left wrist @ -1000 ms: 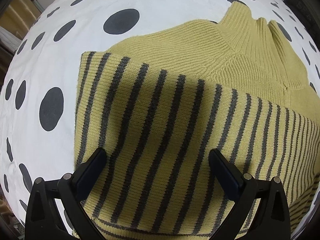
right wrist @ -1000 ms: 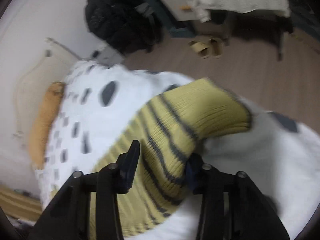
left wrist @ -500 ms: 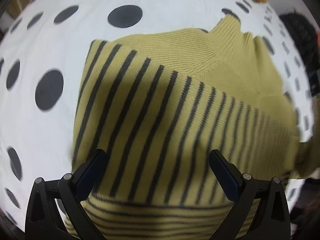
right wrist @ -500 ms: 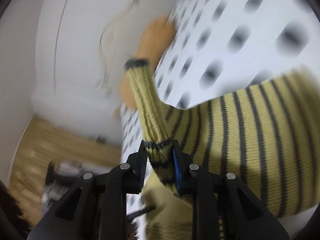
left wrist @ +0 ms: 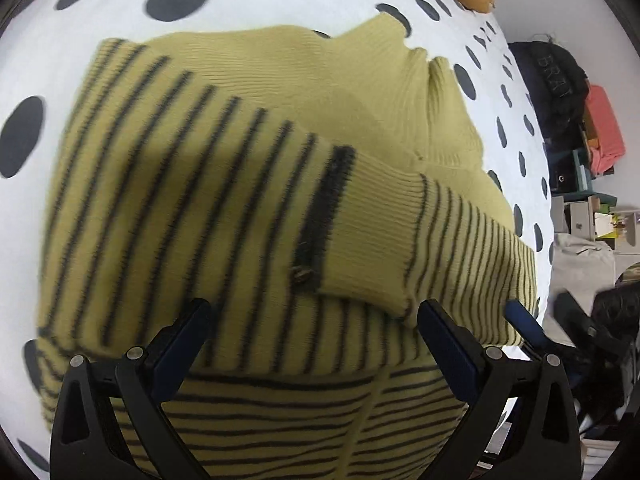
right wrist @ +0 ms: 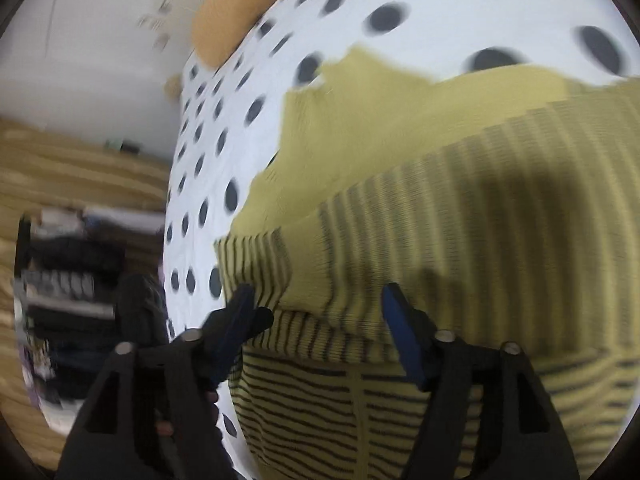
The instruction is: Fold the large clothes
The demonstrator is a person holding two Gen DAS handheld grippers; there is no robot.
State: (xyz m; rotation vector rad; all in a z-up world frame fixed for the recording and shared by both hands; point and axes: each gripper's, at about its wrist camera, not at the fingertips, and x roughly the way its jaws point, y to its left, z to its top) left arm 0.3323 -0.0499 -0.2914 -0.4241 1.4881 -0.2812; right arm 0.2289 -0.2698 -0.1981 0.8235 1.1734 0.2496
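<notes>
Sweater (left wrist: pixel 248 184) ribbed matt knit; cuff (left wrist: pixel 360 240) finer rib. Bed sheet (left wrist: pixel 248 8) smooth matt cloth. Gripper fingers (left wrist: pixel 448 340) matt black plastic.

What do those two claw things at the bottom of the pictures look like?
Both look the same. The left claw and the right claw are black frames shaped like a wide V, each with two flat fingers faced in dark blue pads. Small round silver rivets dot the arms. No cables, labels or sleeves show.
</notes>
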